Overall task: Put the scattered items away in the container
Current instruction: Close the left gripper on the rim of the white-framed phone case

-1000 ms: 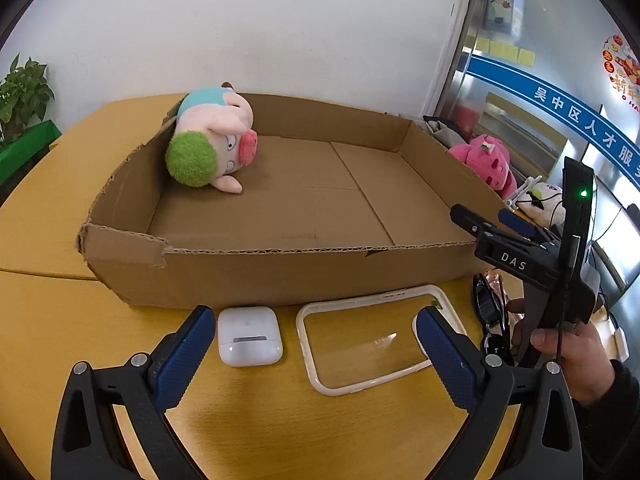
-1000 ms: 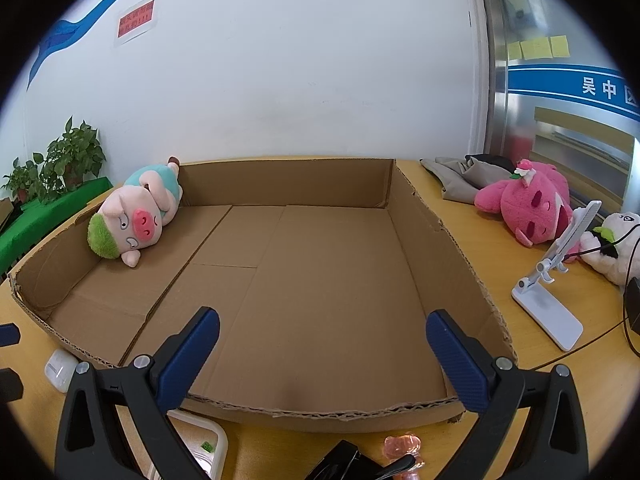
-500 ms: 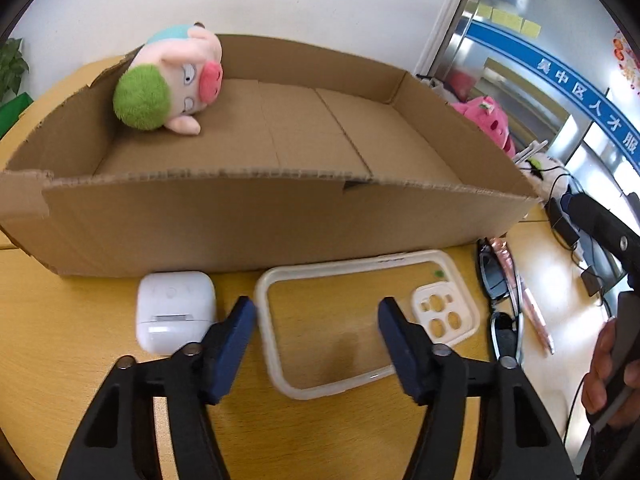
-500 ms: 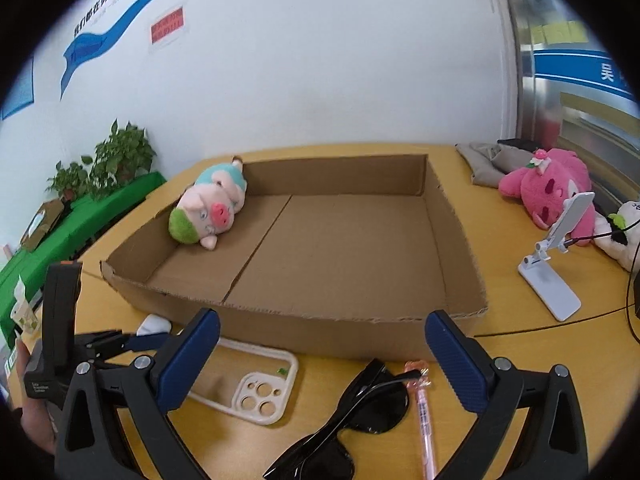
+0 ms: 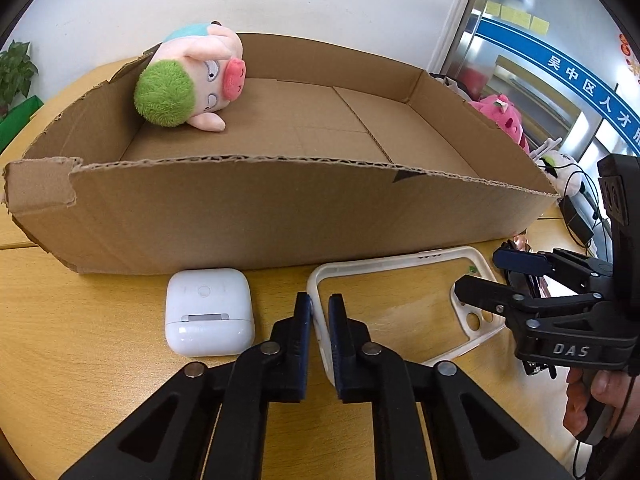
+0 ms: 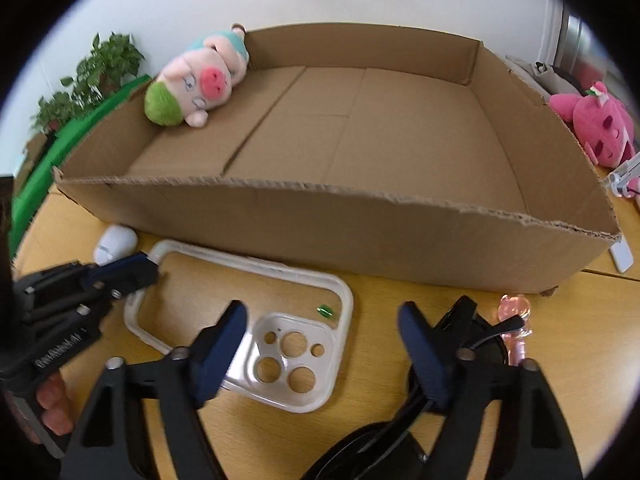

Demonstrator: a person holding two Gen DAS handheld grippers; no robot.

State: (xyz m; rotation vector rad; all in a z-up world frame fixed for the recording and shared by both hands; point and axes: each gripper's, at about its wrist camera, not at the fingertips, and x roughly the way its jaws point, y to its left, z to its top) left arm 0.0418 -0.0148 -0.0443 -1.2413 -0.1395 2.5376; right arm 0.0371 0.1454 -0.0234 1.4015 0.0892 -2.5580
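Observation:
A clear white-rimmed phone case (image 5: 400, 258) lies flat in front of the shallow cardboard box (image 5: 240, 216). My left gripper (image 5: 319, 304) is shut on the case's near left rim. A white earbud case (image 5: 208, 312) sits just left of it. In the right wrist view, my right gripper (image 6: 322, 316) hovers over the camera end of the phone case (image 6: 296, 360), its jaws closing with no pad touching anything. Black sunglasses (image 6: 460, 316) and a pink pen (image 6: 516, 320) lie by its right finger. A plush pig (image 6: 192, 84) rests in the far left corner of the box (image 6: 320, 232).
A pink plush toy (image 6: 596, 124) and a white phone stand (image 6: 622, 176) sit right of the box. Potted plants (image 6: 100, 68) stand on the far left. A person's hand (image 5: 600, 396) holds the right gripper (image 5: 480, 272) close beside the case's right end.
My left gripper has come down and closed from wide open onto the case rim. My right gripper has tilted down over the table near the case and sunglasses, its jaws narrowing.

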